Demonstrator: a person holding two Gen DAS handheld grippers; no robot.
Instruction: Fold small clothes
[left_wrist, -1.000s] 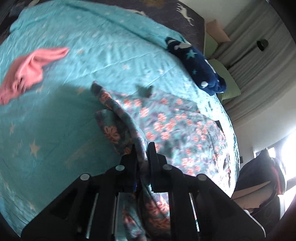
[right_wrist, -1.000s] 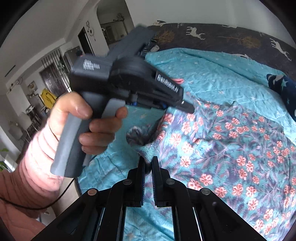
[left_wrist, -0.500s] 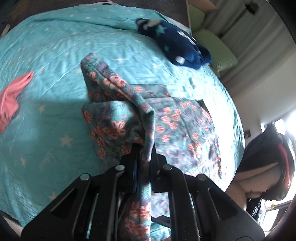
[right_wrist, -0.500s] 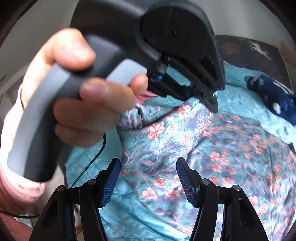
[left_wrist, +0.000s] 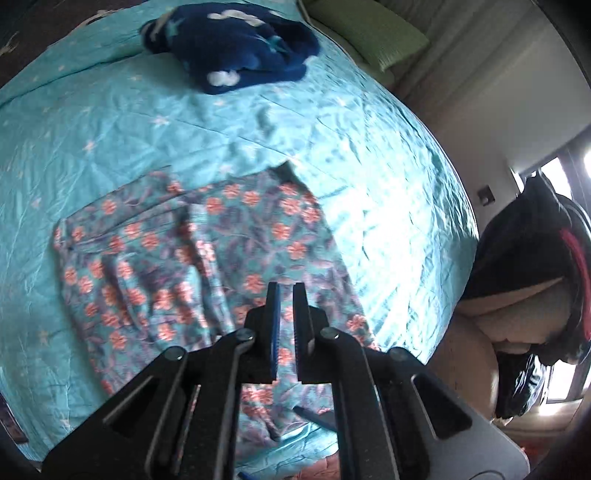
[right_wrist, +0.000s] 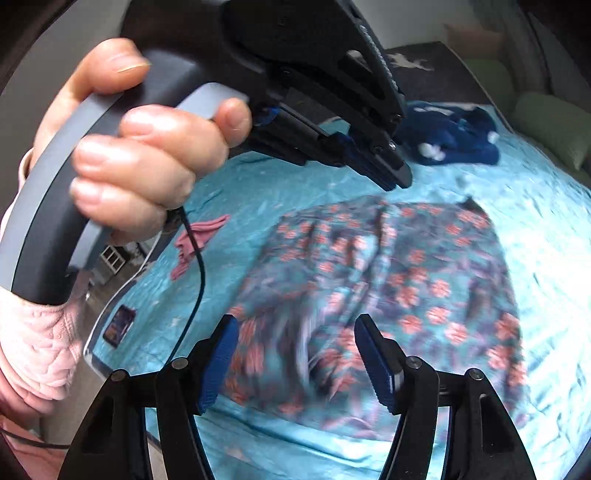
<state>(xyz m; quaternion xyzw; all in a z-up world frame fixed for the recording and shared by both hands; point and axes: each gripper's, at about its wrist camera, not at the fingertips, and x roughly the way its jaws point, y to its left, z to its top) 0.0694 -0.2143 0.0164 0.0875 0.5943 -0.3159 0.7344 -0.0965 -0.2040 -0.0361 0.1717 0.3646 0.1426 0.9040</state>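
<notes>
A teal garment with pink flowers (left_wrist: 221, 240) lies folded over and fairly flat on the teal bedspread (left_wrist: 110, 122). My left gripper (left_wrist: 286, 286) hovers above its near right part, pointing steeply down, shut with nothing between its fingers. In the right wrist view a hand (right_wrist: 147, 147) holds that left gripper (right_wrist: 399, 181) above the garment's (right_wrist: 388, 277) far edge. My right gripper (right_wrist: 295, 319) hangs over the garment's near left part. Its jaws are opening and nothing is between them. The cloth there is blurred.
A dark blue star-print garment (left_wrist: 236, 48) lies at the bed's far side, near a green pillow (left_wrist: 369, 33). A pink garment (right_wrist: 195, 240) lies to the left. The bed's edge runs down the right, with a chair piled with dark things (left_wrist: 535, 277) beyond it.
Both grippers held raised folds of the floral garment a second ago. The right opened first and let go. The left carried its fold across and released it, and the garment now lies flat.
</notes>
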